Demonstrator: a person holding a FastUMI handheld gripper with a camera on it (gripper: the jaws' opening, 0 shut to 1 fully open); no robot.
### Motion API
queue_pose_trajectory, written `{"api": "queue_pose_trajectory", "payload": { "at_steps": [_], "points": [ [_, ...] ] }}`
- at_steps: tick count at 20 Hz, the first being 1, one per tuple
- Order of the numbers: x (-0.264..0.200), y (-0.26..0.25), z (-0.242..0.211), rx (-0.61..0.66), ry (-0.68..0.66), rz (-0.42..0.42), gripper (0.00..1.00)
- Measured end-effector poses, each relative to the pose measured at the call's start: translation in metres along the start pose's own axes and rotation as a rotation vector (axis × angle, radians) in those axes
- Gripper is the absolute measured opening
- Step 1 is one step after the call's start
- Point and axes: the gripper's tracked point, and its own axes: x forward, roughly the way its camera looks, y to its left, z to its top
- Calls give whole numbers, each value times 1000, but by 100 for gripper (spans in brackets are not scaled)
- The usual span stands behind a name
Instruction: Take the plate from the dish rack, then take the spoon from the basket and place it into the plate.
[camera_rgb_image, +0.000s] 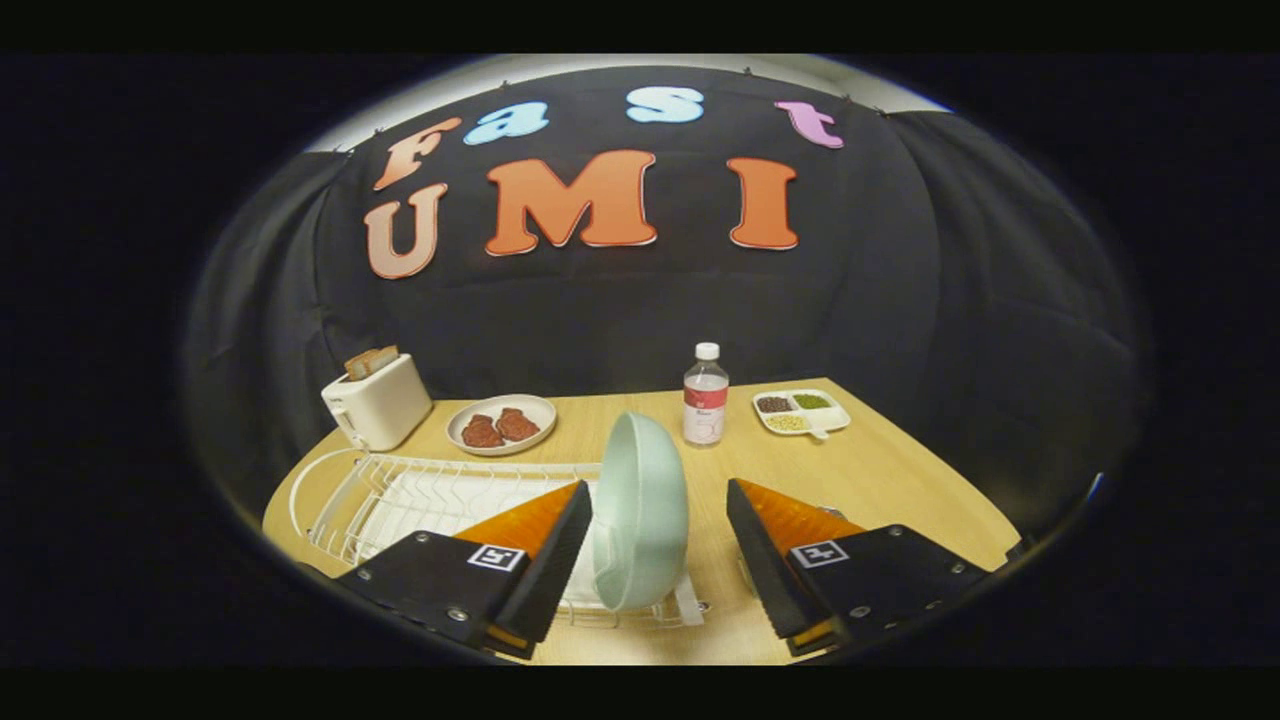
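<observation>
Claw (660, 535) spread wide, fingers apart, clamped on nothing; pale green plate (640, 510) standing on edge between the fingers, nearer the left finger (560, 560), clear gap to the right finger (765, 560); contact with the left finger cannot be told.

Plate seated upright at the right end of the white wire dish rack (420, 495), hollow side turned to the left; rack lying on the wooden surface (880, 470), stretching left behind the left finger.

Beyond the rack, at the back left of the surface: white toaster (378, 402) with toast slices (371, 361) sticking up from its slots; just right of it, a round pale dish (501, 424) carrying two reddish-brown pieces of meat (499, 428).

Straight beyond the plate: clear water bottle (705, 396), upright, white cap, red-and-white label, writing too small to read.

Right of the bottle: white divided tray (801, 411), three compartments, dark brown, green and yellowish grains in each, kept apart.

Square black-and-white marker tags (497, 557) on top of each finger block; no readable text on them.

Spoon and basket not made out.
</observation>
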Motion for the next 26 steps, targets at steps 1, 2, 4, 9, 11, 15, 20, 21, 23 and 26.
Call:
{"api": "queue_pose_trajectory", "payload": {
  "at_steps": [1,2,4,9,11,15,20,21,23,26],
  "points": [
    [5,-1,0,0,12,-4,77],
    [8,1,0,-1,13,-8,76],
    [15,4,0,5,33,-10,70],
    [22,-8,-3,-13,72,-97,33],
    [24,-13,-3,-55,81,-138,26],
    [21,-14,7,-172,61,-215,19],
    [15,6,27,-345,7,-256,18],
    [12,8,30,-375,-4,-266,18],
    [9,12,40,-415,-29,-292,18],
    [4,12,48,-428,-44,-313,18]
  ]
}}
